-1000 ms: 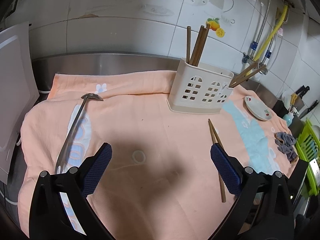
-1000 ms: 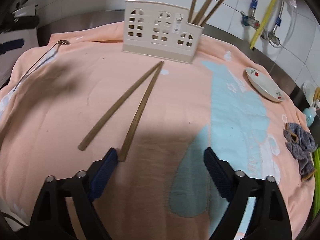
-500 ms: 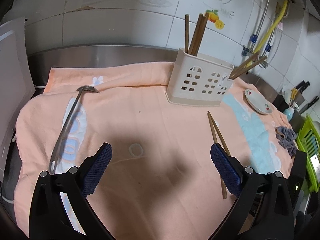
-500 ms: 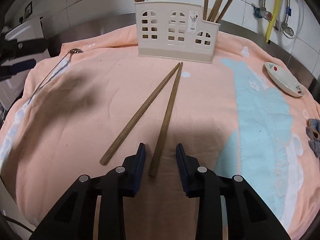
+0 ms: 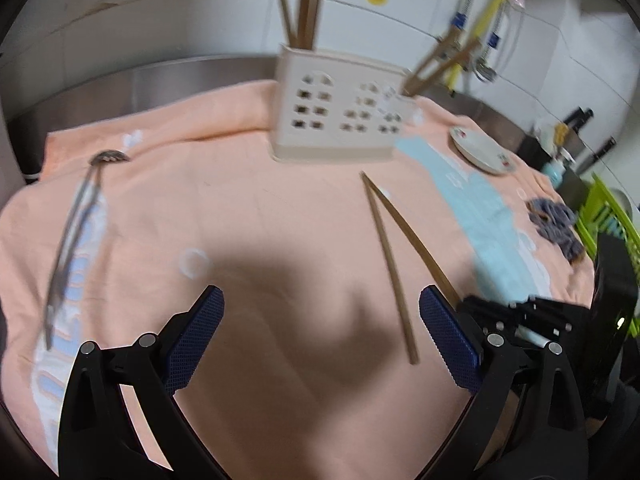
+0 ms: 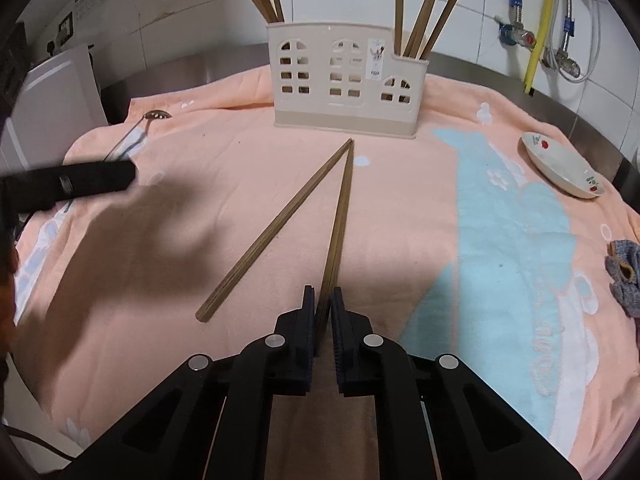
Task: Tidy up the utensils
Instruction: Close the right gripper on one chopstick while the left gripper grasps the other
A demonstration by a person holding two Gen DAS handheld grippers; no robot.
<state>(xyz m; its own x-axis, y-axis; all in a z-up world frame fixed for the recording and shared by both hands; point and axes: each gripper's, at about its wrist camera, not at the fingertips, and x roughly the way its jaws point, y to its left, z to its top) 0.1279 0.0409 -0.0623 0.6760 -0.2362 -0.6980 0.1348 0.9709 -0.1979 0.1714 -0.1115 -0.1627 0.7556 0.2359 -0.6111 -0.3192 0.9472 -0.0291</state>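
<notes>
Two wooden chopsticks lie in a V on the peach towel [image 6: 400,200], tips toward a cream utensil holder [image 6: 346,84] that holds several chopsticks. My right gripper [image 6: 323,300] is shut on the near end of the right chopstick [image 6: 340,216]; the left chopstick [image 6: 276,226] lies free beside it. My left gripper [image 5: 320,320] is open and empty above the towel, with both chopsticks [image 5: 390,264] just left of its right finger. A metal slotted ladle [image 5: 76,216] lies at the towel's left side; its bowl also shows in the right wrist view [image 6: 157,115].
A small white dish [image 6: 560,164] sits at the towel's right. A grey-blue cloth [image 6: 626,276] lies at the right edge. A green rack [image 5: 608,216] stands beyond it. A tiled wall with pipes rises behind the holder. A white board [image 6: 52,96] leans at left.
My right gripper moved onto the right chopstick and shut on its near end. My left gripper swung right, so the chopsticks and holder now sit more central in its blurred view.
</notes>
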